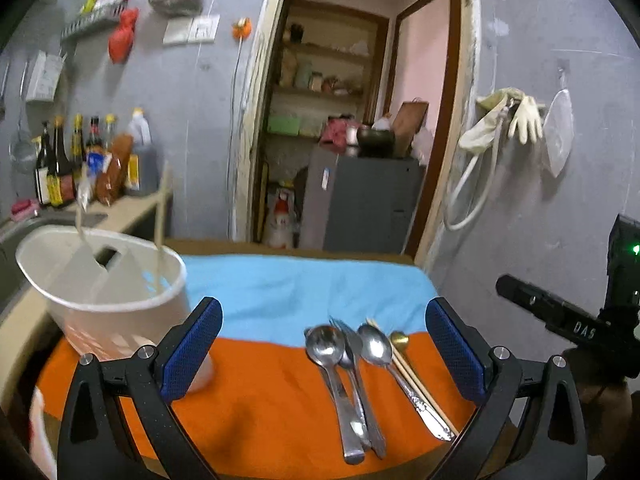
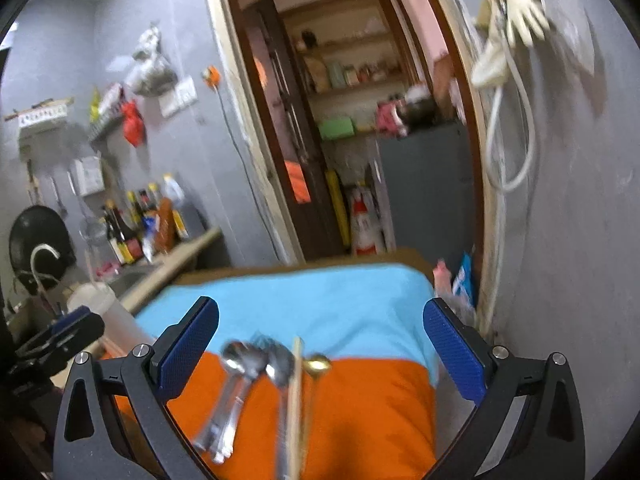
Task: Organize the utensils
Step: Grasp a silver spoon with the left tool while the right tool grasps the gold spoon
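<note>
The white holder point(image 1: 116, 300) stands at the left of your table, on the orange part of the cloth point(image 1: 256, 400), its rim wide and its lower wall slotted. Inside it you can see two pale sticks point(image 1: 160, 216) leaning up past the rim; anything else in it is too blurred to tell.

The utensils lie in a loose bundle on the orange cloth, right of the holder and well apart from it, their heads reaching the edge of the blue cloth point(image 1: 304, 284). From left to right you have a large steel spoon point(image 1: 326, 346), a fork point(image 1: 350, 344) partly over it, a second steel spoon point(image 1: 374, 346), a pair of pale chopsticks point(image 1: 412, 376) and a small gold spoon point(image 1: 399, 338) peeking out beside them.

Your left gripper point(image 1: 324, 350) is spread wide with nothing between its blue pads point(image 1: 192, 348); the bundle lies ahead, towards its right finger. Your right gripper point(image 2: 320, 350) is also spread wide and empty, with the blurred bundle lying ahead between its fingers.

Behind the table a doorway point(image 1: 352, 100) opens onto shelves and a grey cabinet point(image 1: 360, 200). Sauce bottles point(image 1: 80, 160) line the counter at the left, and gloves point(image 1: 520, 116) hang on the right wall.
</note>
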Action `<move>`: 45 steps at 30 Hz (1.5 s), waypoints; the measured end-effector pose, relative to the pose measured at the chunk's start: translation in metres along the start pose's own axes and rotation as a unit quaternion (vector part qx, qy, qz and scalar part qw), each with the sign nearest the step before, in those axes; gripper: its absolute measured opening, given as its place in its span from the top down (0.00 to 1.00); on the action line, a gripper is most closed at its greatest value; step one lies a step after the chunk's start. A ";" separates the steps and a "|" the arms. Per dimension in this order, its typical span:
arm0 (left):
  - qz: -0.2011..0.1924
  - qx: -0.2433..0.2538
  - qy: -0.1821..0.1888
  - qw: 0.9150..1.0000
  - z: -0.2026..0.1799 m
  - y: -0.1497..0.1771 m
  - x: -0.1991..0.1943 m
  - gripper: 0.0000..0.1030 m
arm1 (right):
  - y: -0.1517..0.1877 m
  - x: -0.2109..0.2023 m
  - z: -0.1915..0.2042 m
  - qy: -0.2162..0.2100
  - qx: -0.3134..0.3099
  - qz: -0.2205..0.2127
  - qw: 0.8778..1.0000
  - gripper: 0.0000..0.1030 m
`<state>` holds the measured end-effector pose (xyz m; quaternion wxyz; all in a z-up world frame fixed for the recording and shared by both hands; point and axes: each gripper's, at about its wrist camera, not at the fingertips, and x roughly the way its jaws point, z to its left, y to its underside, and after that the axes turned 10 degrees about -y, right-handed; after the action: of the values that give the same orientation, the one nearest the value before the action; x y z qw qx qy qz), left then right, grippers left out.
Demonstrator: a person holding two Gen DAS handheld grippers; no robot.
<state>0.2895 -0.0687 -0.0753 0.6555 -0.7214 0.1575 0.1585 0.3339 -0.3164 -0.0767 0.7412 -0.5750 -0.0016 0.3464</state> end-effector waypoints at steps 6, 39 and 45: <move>0.039 0.009 -0.006 0.999 -0.014 0.014 0.035 0.03 | 0.018 0.031 -0.019 0.011 0.016 0.058 0.998 0.10; 0.223 -0.063 0.070 0.970 0.031 0.020 0.143 0.92 | 0.033 0.119 -0.015 0.000 -0.024 0.225 0.974 0.60; 0.212 -0.054 0.072 0.973 0.025 0.017 0.140 0.98 | 0.034 0.128 -0.006 0.015 -0.055 0.238 0.969 0.60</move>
<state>0.4077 -0.0482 -0.1538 0.5542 -0.7151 0.3454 0.2496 0.4161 -0.2520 -0.1587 0.6046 -0.6038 0.1281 0.5036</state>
